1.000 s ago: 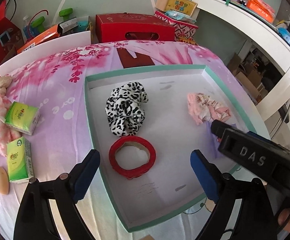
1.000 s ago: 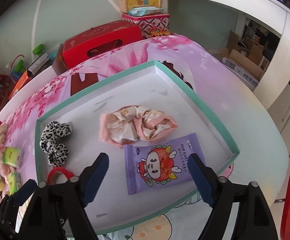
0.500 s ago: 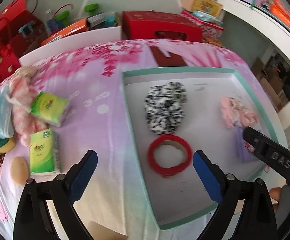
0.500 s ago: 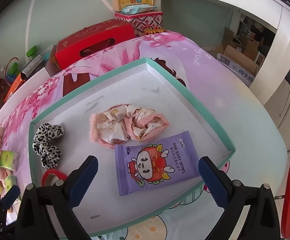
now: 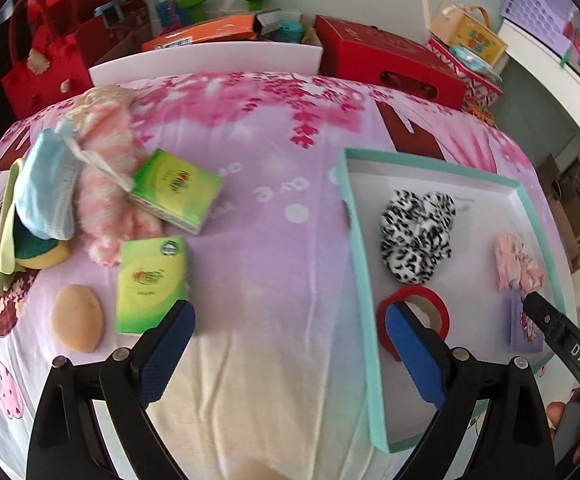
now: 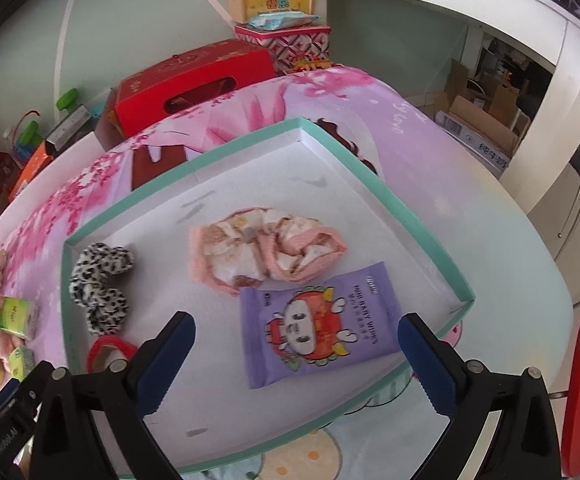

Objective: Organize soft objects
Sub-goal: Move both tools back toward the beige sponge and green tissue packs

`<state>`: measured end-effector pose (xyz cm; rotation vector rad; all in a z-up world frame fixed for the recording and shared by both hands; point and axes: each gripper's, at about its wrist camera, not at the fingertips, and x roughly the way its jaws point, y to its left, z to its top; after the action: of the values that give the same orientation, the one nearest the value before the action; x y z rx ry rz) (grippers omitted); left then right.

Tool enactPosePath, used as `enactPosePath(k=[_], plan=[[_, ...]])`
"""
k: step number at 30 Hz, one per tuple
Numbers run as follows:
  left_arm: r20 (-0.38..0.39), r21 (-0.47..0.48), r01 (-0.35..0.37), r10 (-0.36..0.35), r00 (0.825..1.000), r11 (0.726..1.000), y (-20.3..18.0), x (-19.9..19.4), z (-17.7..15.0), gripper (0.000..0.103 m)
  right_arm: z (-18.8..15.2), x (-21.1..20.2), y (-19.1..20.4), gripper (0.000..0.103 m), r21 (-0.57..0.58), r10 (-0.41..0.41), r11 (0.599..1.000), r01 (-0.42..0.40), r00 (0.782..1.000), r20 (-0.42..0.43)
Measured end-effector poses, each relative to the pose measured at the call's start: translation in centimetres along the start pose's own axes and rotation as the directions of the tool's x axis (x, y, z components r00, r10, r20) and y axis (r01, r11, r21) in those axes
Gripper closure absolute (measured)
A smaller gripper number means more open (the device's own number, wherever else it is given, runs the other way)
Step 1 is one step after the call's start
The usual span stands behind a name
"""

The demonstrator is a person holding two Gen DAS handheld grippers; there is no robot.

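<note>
Black tongs [image 5: 290,344], blue ribbed pads [image 5: 165,348]

A bed spread with a pink floral sheet [image 5: 273,240] carries everything here. A shallow teal-rimmed tray [image 5: 356,240] lies on it. Left of the tray lie two green tissue packs [image 5: 149,284], one touching a pink fluffy cloth [image 5: 105,200]. Farther from the tray sit a light blue cloth [image 5: 47,192] and a tan oval sponge [image 5: 77,318].

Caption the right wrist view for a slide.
Open right hand-held gripper hovers over purple wipes pack in teal tray.
</note>
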<state>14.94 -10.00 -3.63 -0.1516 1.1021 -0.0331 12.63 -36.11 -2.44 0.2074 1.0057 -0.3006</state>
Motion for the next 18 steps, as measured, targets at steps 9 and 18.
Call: enactPosePath(k=[9, 18], plan=[[0.067, -0.114, -0.058, 0.066, 0.996, 0.992, 7.0, -3.7, 0.9, 0.007, -0.6, -3.3, 4.7, 0.000, -0.064, 0.130, 0.990, -0.125, 0.989, 0.074], [0.109, -0.276, -0.177, 0.213, 0.971, 0.945, 15.6, -7.3, 0.3, 0.007, -2.8, -5.0, 12.9, 0.000, -0.226, 0.265, 0.942, -0.248, 0.963, 0.048]])
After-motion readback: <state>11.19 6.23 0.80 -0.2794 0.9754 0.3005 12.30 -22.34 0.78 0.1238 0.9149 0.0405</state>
